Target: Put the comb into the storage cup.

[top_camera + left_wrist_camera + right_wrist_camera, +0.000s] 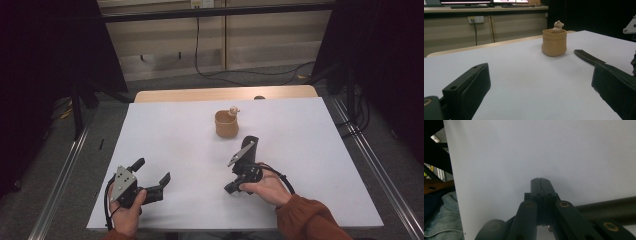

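Note:
A tan soft pouch (226,125) stands upright past the middle of the white table, and a small bear figure (233,110) peeks over its rim. My left gripper (151,170) rests near the front left, open, with nothing between its fingers. In the left gripper view it (540,75) faces the pouch (554,43) and bear (558,25) from well short of them. My right gripper (540,179) is shut on nothing, its tips close over bare table. In the high view the right hand (265,189) holds it tipped on its side, grey plate (240,154) just near-right of the pouch.
The white tabletop (175,125) has a wooden strip (225,94) along its far edge. Black stands (80,100) and floor rails (60,180) flank both sides. Blue denim (439,222) lies beyond the table edge in the right gripper view.

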`<state>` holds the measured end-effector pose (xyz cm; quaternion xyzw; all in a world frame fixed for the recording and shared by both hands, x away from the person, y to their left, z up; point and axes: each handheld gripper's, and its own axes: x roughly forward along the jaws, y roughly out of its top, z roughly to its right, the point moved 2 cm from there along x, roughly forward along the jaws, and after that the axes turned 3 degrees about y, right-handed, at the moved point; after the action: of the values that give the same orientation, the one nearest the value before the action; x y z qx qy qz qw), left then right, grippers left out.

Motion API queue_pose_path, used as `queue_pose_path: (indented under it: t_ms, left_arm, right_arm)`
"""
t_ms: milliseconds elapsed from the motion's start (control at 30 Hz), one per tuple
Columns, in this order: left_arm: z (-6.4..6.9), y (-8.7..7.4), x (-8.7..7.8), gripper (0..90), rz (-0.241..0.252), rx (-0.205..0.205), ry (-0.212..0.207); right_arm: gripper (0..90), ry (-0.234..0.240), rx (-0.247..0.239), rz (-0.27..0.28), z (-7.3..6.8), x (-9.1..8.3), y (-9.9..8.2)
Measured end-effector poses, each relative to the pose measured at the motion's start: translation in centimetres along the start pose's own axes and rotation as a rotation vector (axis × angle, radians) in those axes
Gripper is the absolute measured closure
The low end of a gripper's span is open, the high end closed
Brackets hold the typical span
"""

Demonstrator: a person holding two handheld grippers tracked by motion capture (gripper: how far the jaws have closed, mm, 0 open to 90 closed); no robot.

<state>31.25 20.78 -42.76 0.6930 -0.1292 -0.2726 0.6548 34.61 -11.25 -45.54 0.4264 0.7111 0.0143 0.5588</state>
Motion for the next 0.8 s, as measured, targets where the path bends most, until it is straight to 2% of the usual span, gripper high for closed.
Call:
queue_pose_path:
  t_ms: [433, 800]
  left_arm:
    - [0.0, 0.0, 0.0, 2.1, -0.003, 0.004, 0.000]
    - [-0.1, -0.1, 0.0, 2.2, -0.007, 0.008, 0.004]
  right_arm:
    - [90.0, 0.002, 0.016, -0.004, 0.2, -0.7, -0.9]
    - [90.0, -0.007, 0.031, 0.013, 0.4, -1.4, -2.1]
